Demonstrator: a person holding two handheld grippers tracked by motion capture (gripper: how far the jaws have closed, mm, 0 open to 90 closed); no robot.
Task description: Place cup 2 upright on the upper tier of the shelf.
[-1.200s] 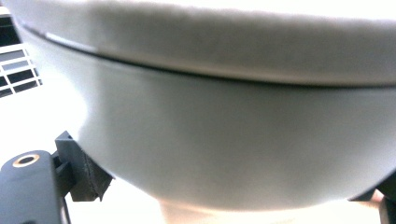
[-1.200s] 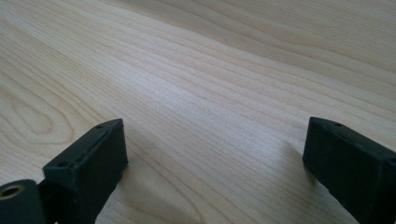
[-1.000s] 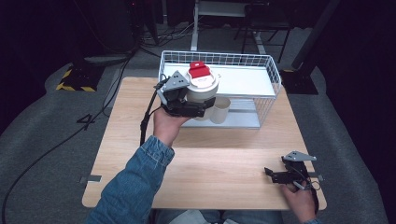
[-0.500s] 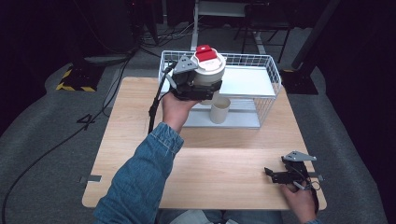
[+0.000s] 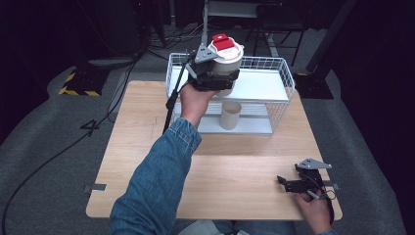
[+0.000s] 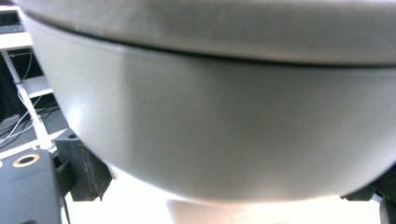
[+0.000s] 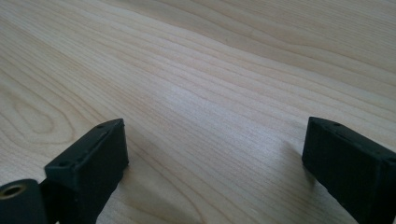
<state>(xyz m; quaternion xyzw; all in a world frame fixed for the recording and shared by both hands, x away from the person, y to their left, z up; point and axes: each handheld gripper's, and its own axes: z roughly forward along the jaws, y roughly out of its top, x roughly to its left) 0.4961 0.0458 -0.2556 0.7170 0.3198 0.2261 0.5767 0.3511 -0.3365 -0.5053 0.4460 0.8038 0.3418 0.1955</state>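
Left gripper [image 5: 215, 78] grasps the white container [image 5: 226, 56] between its jaws, above the wire basket's [image 5: 284, 81] far-left part; right gripper [image 5: 288, 185] released, resting near right on table [image 5: 147, 127].

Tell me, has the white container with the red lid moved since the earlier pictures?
Yes. The white container, held in the left tongs, moved up and farther back over the wire basket.

Lab or studio: dark grey carpet [image 5: 44, 147], floor cables [image 5: 63, 147], hazard tape [image 5: 78, 85].
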